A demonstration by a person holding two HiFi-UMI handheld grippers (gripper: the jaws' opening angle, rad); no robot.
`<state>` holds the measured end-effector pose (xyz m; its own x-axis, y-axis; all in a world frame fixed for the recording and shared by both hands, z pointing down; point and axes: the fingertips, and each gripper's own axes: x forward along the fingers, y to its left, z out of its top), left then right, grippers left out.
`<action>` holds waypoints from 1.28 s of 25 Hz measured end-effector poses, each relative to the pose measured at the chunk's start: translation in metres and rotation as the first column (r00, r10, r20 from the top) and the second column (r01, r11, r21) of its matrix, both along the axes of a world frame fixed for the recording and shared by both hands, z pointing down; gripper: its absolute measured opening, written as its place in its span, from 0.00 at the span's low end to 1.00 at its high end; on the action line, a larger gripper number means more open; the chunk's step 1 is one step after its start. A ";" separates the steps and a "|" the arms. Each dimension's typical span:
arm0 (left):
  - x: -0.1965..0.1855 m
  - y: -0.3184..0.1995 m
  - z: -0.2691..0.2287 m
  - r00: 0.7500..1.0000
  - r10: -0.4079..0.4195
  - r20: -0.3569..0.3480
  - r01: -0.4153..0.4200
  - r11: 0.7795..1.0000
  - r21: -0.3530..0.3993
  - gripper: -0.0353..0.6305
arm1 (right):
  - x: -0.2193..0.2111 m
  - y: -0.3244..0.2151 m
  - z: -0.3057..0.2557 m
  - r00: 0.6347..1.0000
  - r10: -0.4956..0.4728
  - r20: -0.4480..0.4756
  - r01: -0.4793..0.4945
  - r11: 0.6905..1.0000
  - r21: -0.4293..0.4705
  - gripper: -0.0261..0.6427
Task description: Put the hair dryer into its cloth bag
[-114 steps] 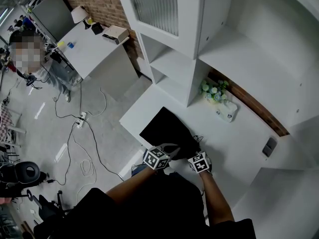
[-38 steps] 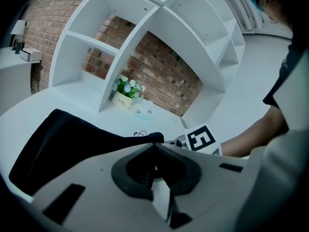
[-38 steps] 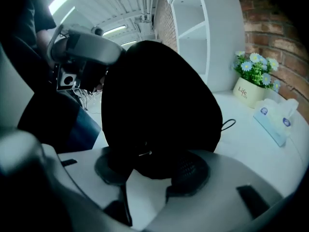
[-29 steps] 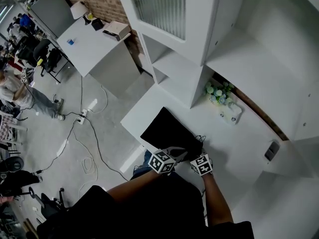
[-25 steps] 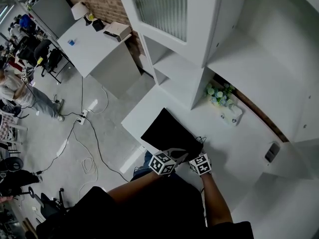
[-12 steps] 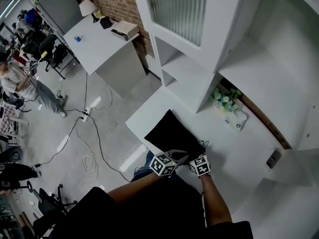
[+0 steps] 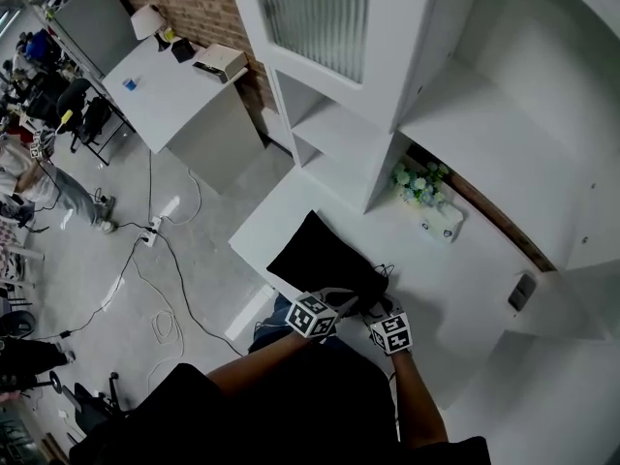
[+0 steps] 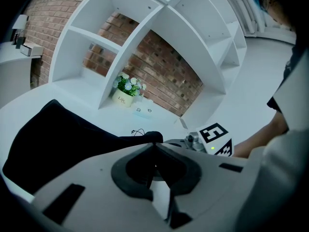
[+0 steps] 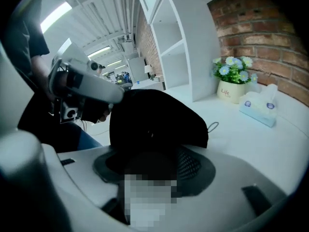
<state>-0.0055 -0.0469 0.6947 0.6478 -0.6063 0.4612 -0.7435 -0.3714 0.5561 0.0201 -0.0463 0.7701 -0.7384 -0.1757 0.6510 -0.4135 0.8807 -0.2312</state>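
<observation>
Head view shows the cloth bag (image 7: 320,255) on the counter's (image 7: 465,284) near left corner. Left gripper (image 7: 341,299) pinches its rim; right gripper (image 7: 376,309) has just been spreading its jaws, bag mouth between them. I judge the hair dryer inside. Next, cinch the drawstring (image 9: 211,126).

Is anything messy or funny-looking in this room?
Yes, the floor is messy: loose cables snake and coil across it from a power strip. On the white counter, the cloth bag lies crooked to the edge. Nothing looks spilled or broken.
</observation>
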 end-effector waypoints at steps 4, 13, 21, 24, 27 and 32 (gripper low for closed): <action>0.017 -0.003 0.011 1.000 0.005 0.000 -0.005 1.000 -0.025 0.09 | 0.040 0.012 -0.004 0.996 0.091 0.020 -0.090 0.995 -0.035 0.40; 0.032 0.001 0.015 0.998 -0.046 0.034 0.046 0.999 -0.021 0.28 | 0.113 0.038 -0.008 0.973 0.232 -0.007 -0.232 0.970 -0.065 0.40; 0.029 0.028 -0.003 0.999 -0.031 0.035 0.030 0.999 0.042 0.34 | 0.097 0.053 -0.062 0.923 0.365 0.120 -0.361 0.931 -0.054 0.40; 0.027 0.038 -0.026 0.999 -0.022 -0.023 0.025 0.993 0.120 0.33 | 0.087 0.060 -0.089 0.881 0.431 0.193 -0.433 0.901 -0.036 0.40; 0.024 0.055 -0.048 0.999 0.013 -0.049 -0.003 0.982 0.189 0.31 | 0.070 0.079 -0.111 0.883 0.416 0.218 -0.430 0.902 0.022 0.40; -0.008 0.109 -0.084 0.998 0.020 -0.060 -0.004 0.967 0.254 0.10 | 0.025 0.130 -0.154 0.869 0.410 0.276 -0.449 0.889 0.091 0.40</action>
